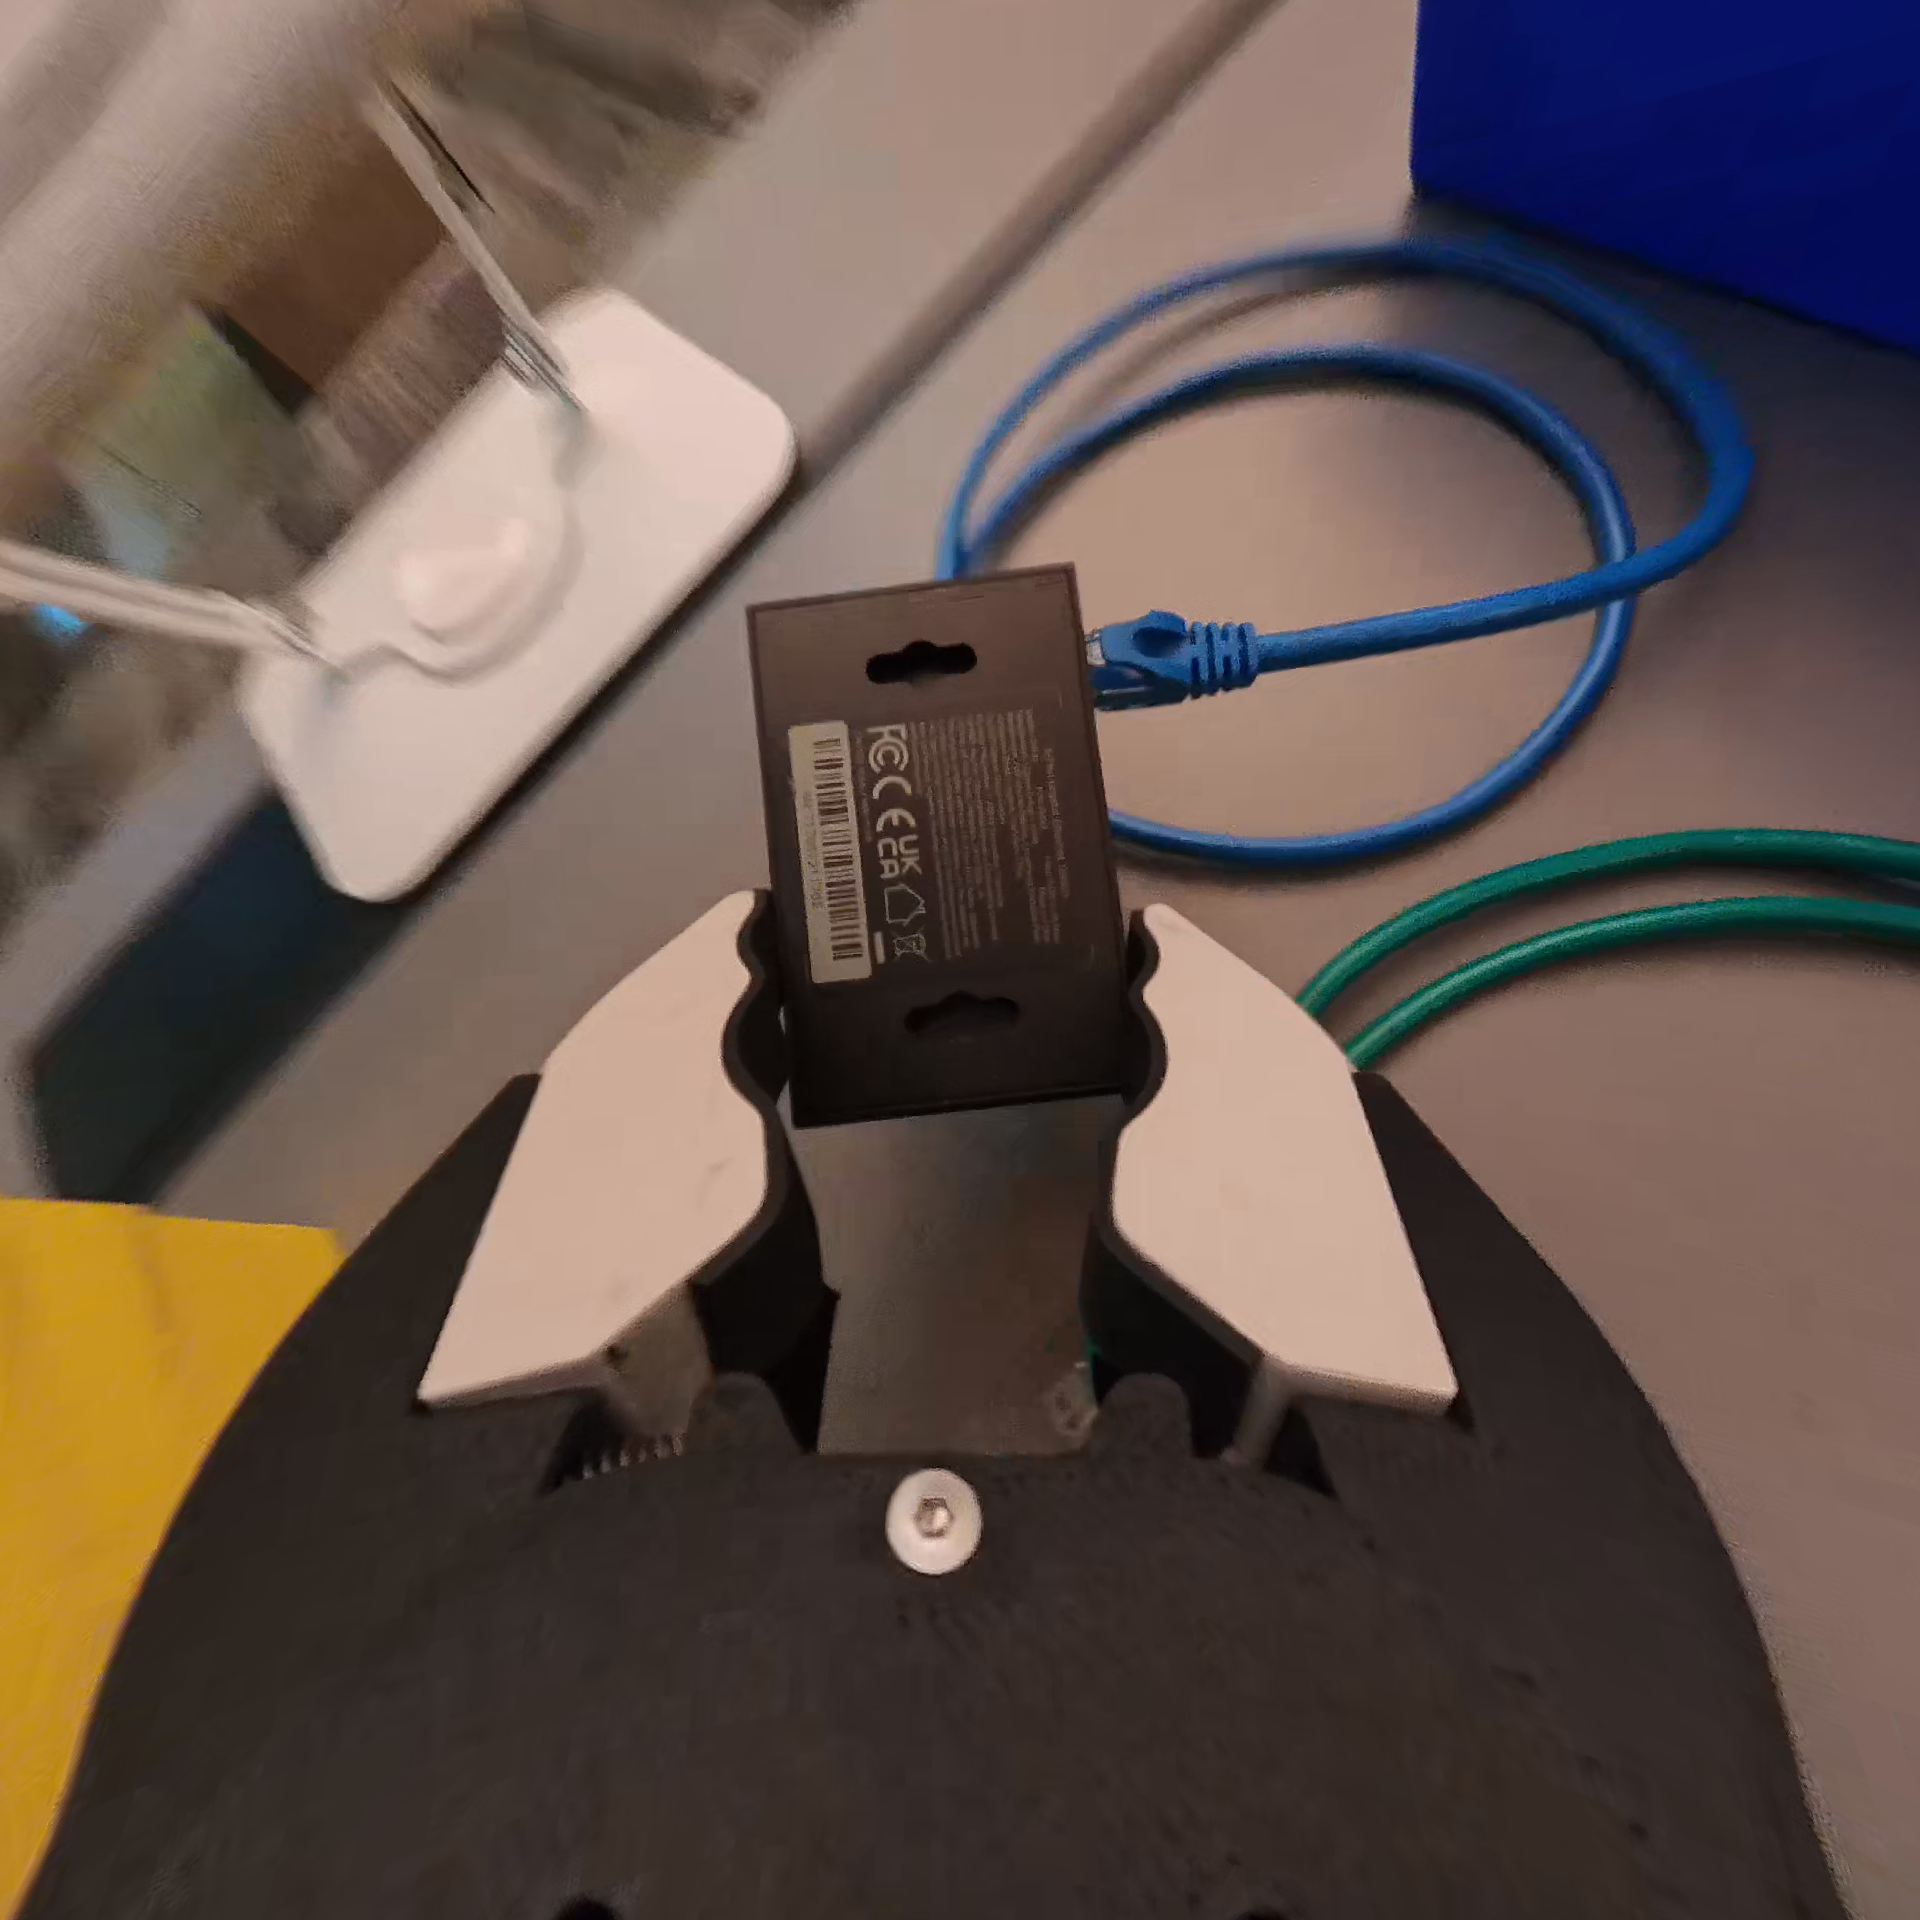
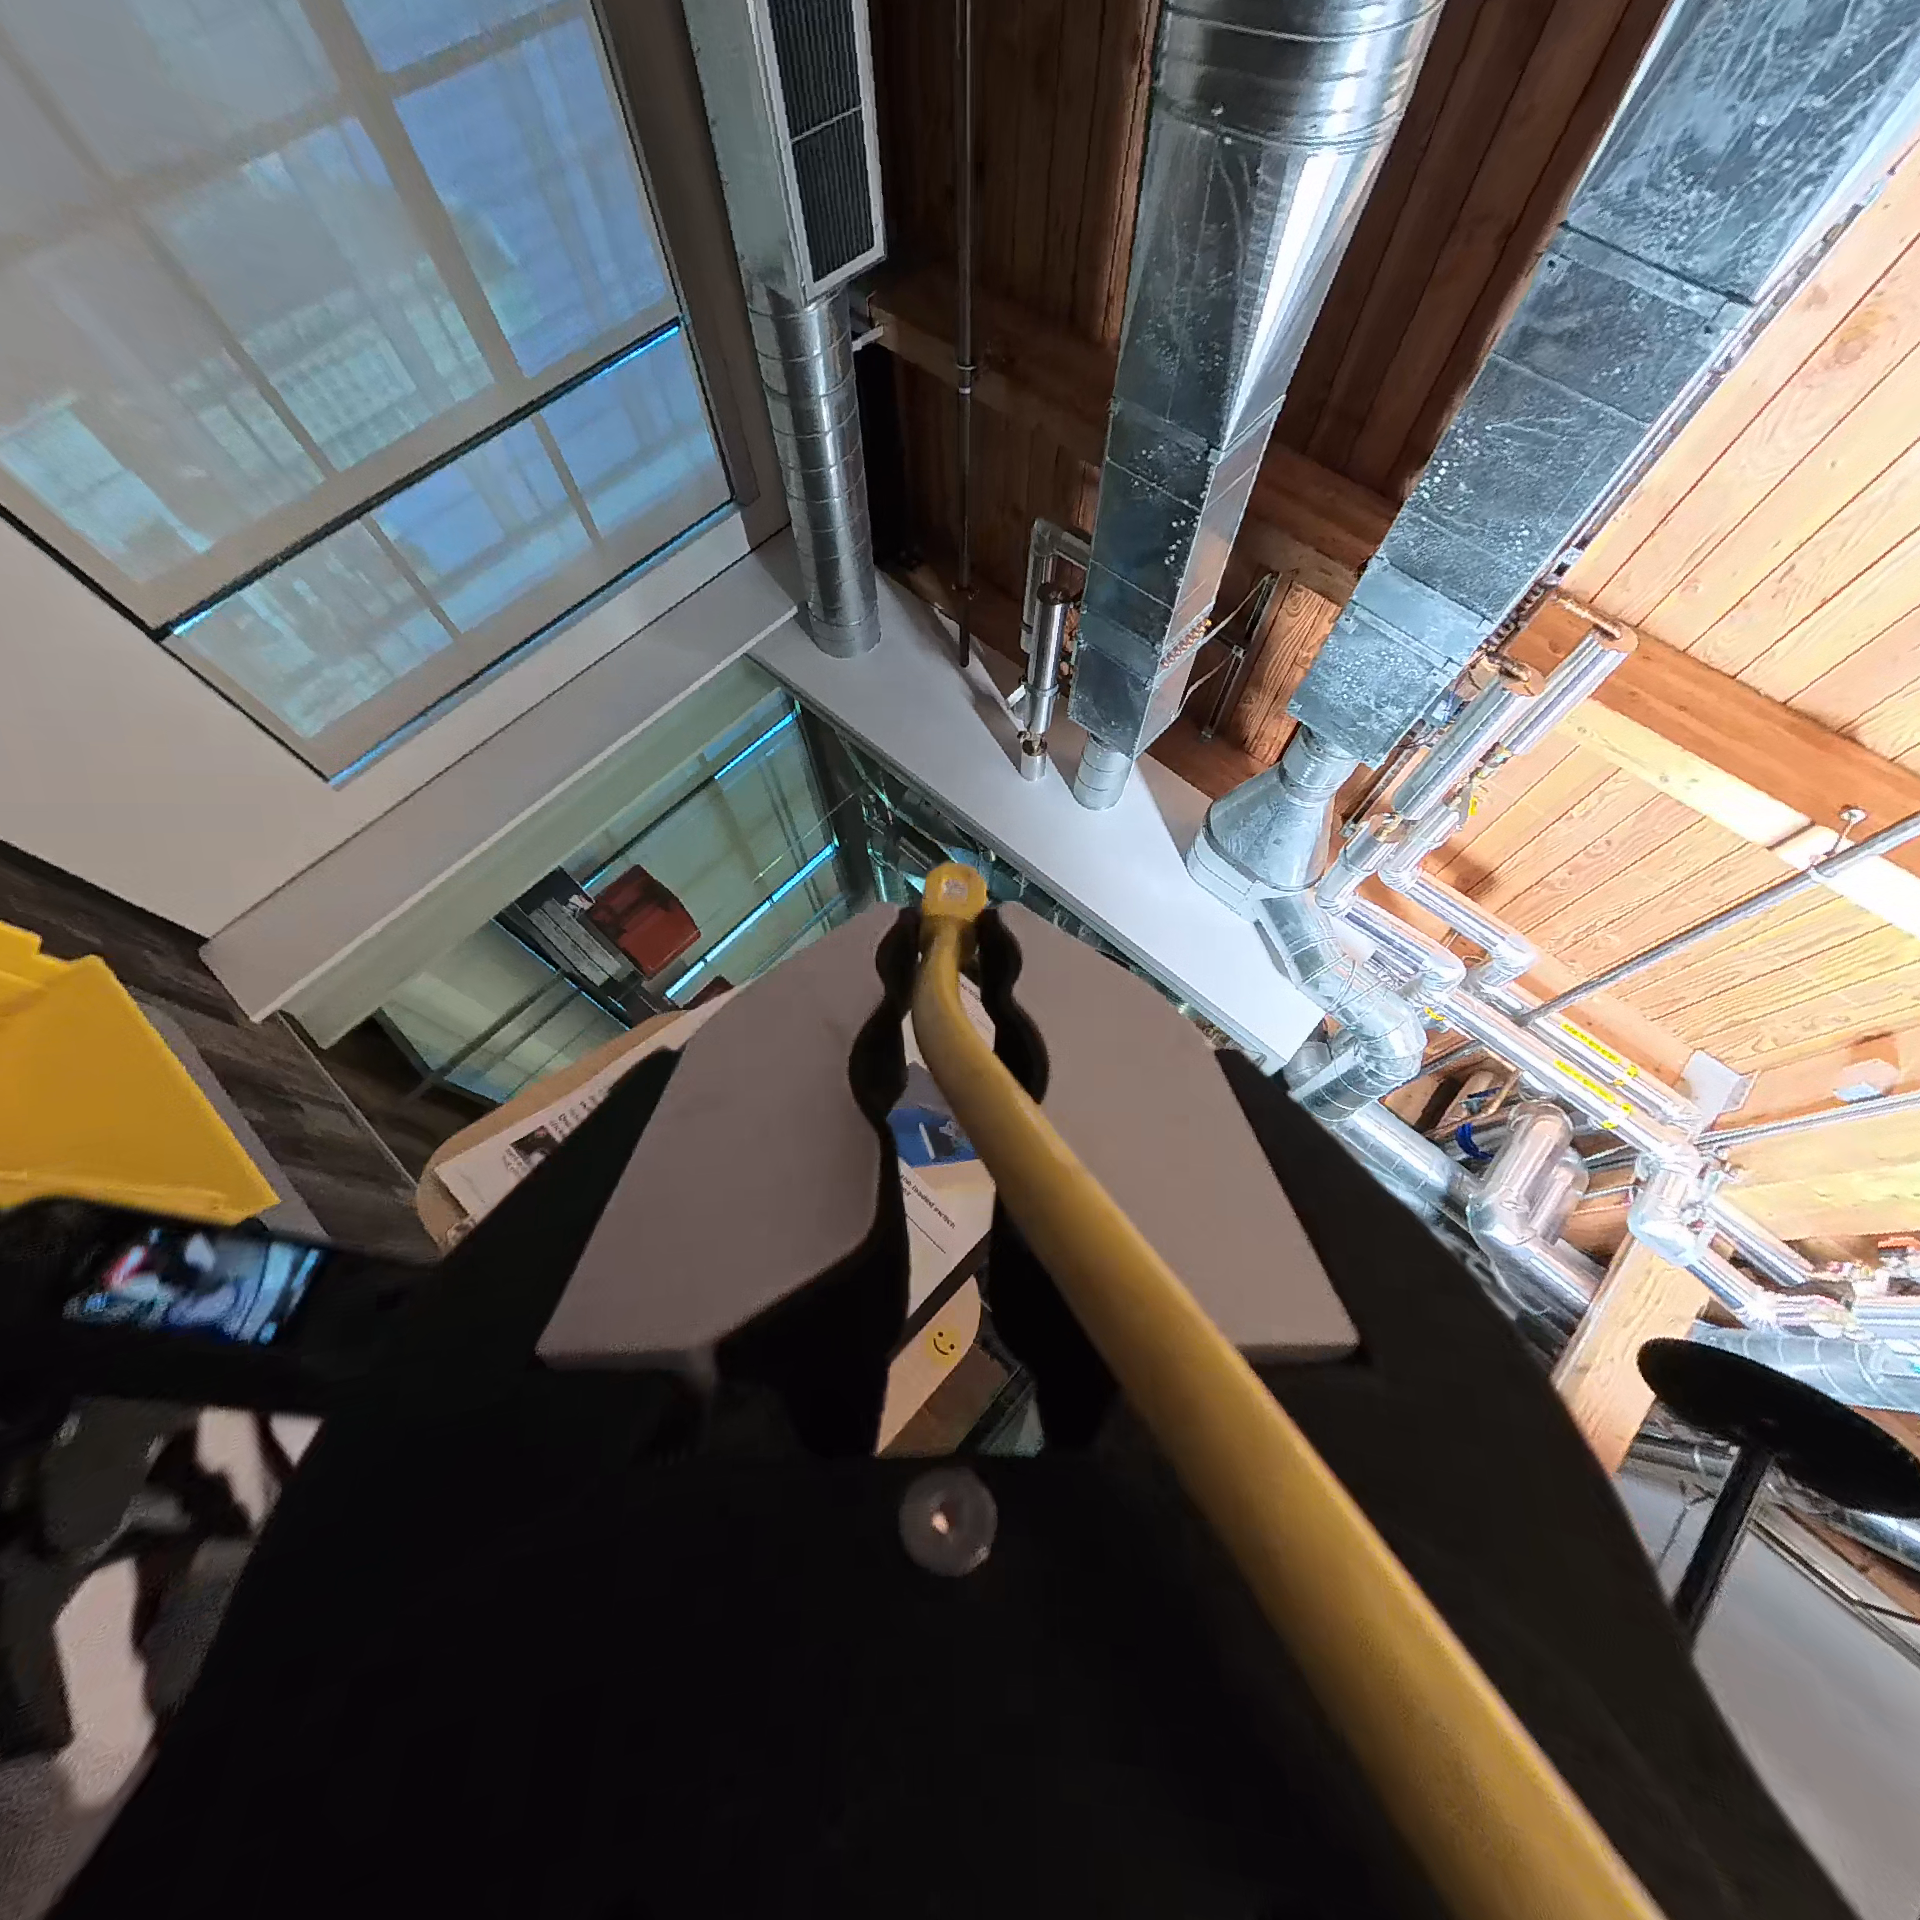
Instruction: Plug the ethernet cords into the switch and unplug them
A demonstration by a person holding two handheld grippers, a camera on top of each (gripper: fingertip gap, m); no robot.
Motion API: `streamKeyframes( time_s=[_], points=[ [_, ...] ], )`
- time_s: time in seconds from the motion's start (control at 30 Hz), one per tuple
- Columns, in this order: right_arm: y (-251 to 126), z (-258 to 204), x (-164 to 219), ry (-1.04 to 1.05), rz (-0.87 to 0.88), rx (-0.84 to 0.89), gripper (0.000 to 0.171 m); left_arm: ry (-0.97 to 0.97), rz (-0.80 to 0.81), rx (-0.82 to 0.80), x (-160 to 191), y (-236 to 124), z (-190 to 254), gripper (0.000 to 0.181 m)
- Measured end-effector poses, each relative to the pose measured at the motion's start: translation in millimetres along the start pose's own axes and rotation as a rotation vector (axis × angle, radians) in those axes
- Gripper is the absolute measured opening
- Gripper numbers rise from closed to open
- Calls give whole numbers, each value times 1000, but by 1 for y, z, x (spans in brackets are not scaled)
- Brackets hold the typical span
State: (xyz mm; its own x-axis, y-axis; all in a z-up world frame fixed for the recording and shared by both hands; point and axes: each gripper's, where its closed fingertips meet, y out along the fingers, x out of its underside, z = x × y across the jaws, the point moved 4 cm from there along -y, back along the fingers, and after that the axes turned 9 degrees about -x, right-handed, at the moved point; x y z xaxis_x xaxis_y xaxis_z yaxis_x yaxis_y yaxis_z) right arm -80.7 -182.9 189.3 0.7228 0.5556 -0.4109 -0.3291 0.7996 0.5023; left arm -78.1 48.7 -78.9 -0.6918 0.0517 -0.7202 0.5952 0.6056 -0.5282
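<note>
In the left wrist view my left gripper (image 1: pixel 940 966) is shut on the black switch (image 1: pixel 935 831), held underside up with its label sticker showing. A blue ethernet cord (image 1: pixel 1455 623) is plugged by its blue connector (image 1: pixel 1143 660) into the switch's right side and loops over the grey table. A green cord (image 1: pixel 1610 883) lies to the right. In the right wrist view my right gripper (image 2: pixel 951 935) is shut on a yellow ethernet cord (image 2: pixel 1091 1195) just behind its plug (image 2: pixel 954 891). It points up at the ceiling. The switch is not in that view.
A white lamp base (image 1: pixel 520 603) stands on the grey table (image 1: pixel 1558 1195) at the left, blurred. A blue box (image 1: pixel 1683 156) sits at the back right and a yellow bin (image 1: pixel 135 1455) at the lower left. Ducts and pipes (image 2: pixel 1195 416) fill the right wrist view. One gripper's finger ends stand about 40 cm off the other's.
</note>
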Motion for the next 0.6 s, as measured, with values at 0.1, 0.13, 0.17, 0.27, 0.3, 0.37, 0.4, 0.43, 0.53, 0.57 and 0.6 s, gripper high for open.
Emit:
streamKeyframes(
  time_s=[0.1, 0.13, 0.17, 0.27, 0.3, 0.37, 0.4, 0.43, 0.53, 0.57, 0.6],
  points=[
    [6, -15, 4, -6, 1, -27, 13, 12, 129, -76, -30, -35, -24, 61],
    [8, -23, 5, 11, 11, -44, 13, -4, 176, -87, -40, -48, -33, 61],
    [11, -33, 5, 35, 24, -65, 13, -20, 219, -98, -48, -61, -42, 61],
    [21, -69, 8, 87, 54, -137, 12, -30, 308, -158, -61, -93, -69, 60],
    [24, -81, 11, 90, 48, -165, 13, -18, 327, -177, -62, -101, -76, 61],
    [28, -99, 18, 113, 25, -195, 12, -2, 349, -222, -63, -112, -88, 61],
    [29, -105, 21, 141, 25, -197, 12, 5, 364, -248, -63, -117, -93, 61],
    [29, -108, 25, 171, 24, -200, 12, 8, 371, -269, -63, -123, -98, 61],
    [31, -114, 36, 238, -15, -199, 12, -22, 412, -263, -67, -139, -108, 61],
    [31, -114, 39, 247, -24, -194, 12, -41, 431, -250, -68, -145, -111, 61],
    [31, -114, 42, 253, -34, -189, 12, -62, 453, -241, -70, -152, -114, 61]
  ],
)
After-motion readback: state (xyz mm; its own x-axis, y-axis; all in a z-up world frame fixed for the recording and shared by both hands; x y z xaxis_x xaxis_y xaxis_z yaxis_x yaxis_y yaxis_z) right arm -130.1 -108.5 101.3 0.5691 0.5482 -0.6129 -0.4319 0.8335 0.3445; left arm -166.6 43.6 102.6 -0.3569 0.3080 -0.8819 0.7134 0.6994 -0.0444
